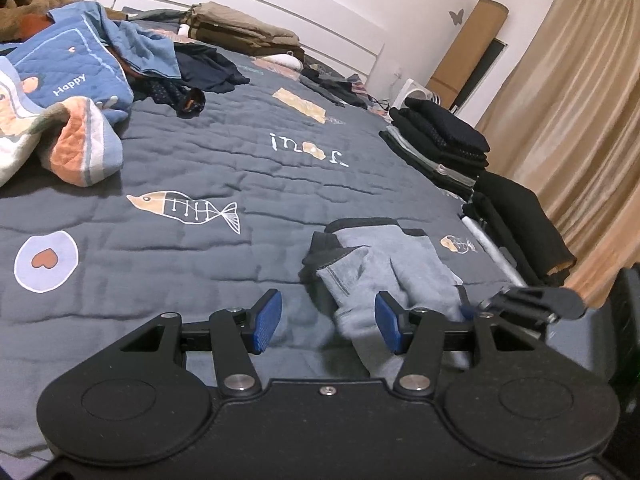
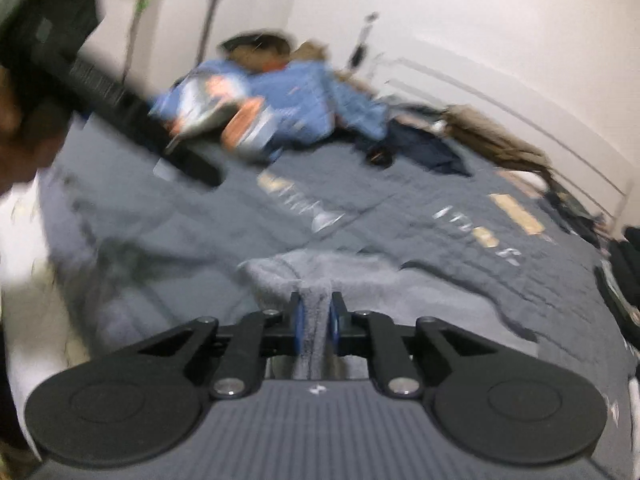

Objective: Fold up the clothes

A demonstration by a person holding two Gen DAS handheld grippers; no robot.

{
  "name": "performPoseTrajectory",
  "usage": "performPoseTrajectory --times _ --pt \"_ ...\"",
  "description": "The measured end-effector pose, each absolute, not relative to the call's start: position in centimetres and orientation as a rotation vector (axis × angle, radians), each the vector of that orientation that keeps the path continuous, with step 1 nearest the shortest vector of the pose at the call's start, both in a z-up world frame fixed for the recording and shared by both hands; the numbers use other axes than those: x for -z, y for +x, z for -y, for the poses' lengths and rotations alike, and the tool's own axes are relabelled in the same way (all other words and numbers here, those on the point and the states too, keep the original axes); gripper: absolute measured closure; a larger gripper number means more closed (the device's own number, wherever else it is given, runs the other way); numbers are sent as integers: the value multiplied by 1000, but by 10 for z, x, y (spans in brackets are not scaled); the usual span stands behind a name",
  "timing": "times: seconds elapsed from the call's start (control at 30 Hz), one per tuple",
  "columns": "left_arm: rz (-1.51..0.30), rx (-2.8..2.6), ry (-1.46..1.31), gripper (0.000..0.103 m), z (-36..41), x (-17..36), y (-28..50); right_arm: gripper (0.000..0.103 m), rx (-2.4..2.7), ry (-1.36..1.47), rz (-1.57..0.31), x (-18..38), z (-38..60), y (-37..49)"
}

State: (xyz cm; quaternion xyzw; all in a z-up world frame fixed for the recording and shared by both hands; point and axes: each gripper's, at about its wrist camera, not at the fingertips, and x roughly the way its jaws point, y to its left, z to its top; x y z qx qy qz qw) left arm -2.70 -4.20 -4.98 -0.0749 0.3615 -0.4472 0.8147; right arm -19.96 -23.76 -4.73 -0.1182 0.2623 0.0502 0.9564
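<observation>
A small light-grey fleece garment [image 1: 380, 268] with dark trim lies crumpled on the grey-blue bedspread [image 1: 180, 152]. My left gripper [image 1: 328, 322] hovers at its near edge, open. Grey cloth lies loose by the right pad [image 1: 387, 322], while the left pad [image 1: 267, 322] is bare. My right gripper [image 1: 480, 306] comes in from the right and pinches the garment's right edge. The right wrist view is blurred. There, my right gripper [image 2: 316, 320] is shut on a bunched fold of the grey garment [image 2: 320, 276]. The left gripper [image 2: 120, 108] shows as a dark smear at the upper left.
Folded dark clothes [image 1: 440, 140] are stacked at the bed's right edge, with a black garment [image 1: 520, 220] and a metal pole [image 1: 492, 248] nearer. A blue quilt and unfolded clothes [image 1: 80, 64] are heaped at the far left. Beige folded items [image 1: 240, 32] lie by the headboard. Curtains [image 1: 580, 100] hang on the right.
</observation>
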Motion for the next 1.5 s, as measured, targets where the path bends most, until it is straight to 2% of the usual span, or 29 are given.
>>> performPoseTrajectory --times 0.17,0.3,0.63,0.8,0.97,1.07,1.3,1.4,1.5 --pt "-772 962 -164 52 45 49 -27 91 -3 9 -435 13 292 -213" --pt "-780 977 -151 52 55 52 -29 91 95 174 -417 9 345 -217" --pt "-796 1036 -107 52 94 59 -39 88 126 547 -568 63 442 -191" --pt "-802 1048 -112 52 107 60 -39 82 150 579 -524 64 457 -201" --pt "-811 1048 -111 52 122 63 -37 60 81 564 -501 58 451 -217" --pt "-814 1034 -119 51 128 65 -33 56 47 562 -528 63 447 -217" --pt "-811 997 -136 51 143 65 -19 54 50 565 -615 82 453 -199" --pt "-763 987 -87 36 153 63 -18 53 36 561 -647 89 452 -190" --pt "-704 972 -26 35 164 63 -15 52 18 546 -681 96 448 -182"
